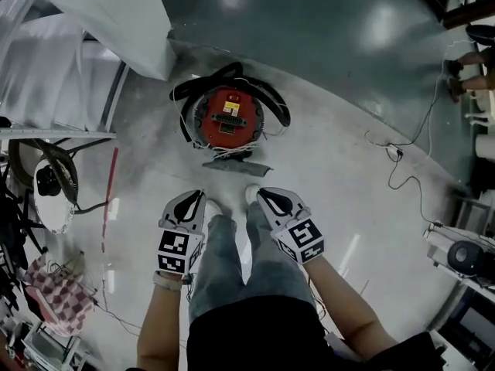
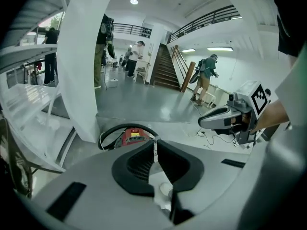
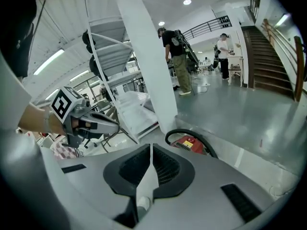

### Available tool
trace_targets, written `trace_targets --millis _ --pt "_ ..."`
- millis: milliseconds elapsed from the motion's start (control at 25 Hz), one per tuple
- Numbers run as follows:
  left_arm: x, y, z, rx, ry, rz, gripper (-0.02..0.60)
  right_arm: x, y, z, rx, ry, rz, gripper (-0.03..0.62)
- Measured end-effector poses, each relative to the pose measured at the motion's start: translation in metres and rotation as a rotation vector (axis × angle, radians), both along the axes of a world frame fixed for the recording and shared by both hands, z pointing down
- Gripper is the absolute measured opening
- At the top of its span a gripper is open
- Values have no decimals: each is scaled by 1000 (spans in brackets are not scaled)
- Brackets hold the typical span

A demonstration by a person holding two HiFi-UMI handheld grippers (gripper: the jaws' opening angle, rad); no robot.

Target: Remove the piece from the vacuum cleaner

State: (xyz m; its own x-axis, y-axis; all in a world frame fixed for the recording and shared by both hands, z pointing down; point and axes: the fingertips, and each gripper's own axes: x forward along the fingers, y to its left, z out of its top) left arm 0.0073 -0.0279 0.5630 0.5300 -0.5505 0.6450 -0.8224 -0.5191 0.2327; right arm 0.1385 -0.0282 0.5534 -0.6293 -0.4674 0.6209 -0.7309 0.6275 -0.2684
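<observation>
Vacuum cleaner, the round red canister with a black hose looped round it: where does it stand?

— On the pale floor, straight ahead of the person's white shoes and just short of the curved edge where the darker glossy floor begins. A flat grey plate lies at its near side (touching or just beside, I cannot tell).

And the room around it?

— Tight on the left. A slanted white column stands just behind it, and a white metal rack with clutter fills that side. To the right the pale floor runs open as far as a thin black cable.

The grippers?

— The left gripper and right gripper hang low beside the knees, well apart from the canister. Each has its black jaws pressed together with nothing held.

What do the gripper views add?

— A level line of sight. The left gripper view sets the canister just past its own closed jaws, with the right gripper off to the side. It also shows a brown staircase and people far across the glossy floor. The right gripper view shows the canister at the column's foot and the left gripper in front of the rack.
</observation>
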Motion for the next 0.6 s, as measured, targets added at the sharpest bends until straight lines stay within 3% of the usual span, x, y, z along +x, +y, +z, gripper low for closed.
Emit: trace_targets --millis 600 --pt "-11 0 177 -172 -48 0 21 3 -36 188 -77 164 -116 29"
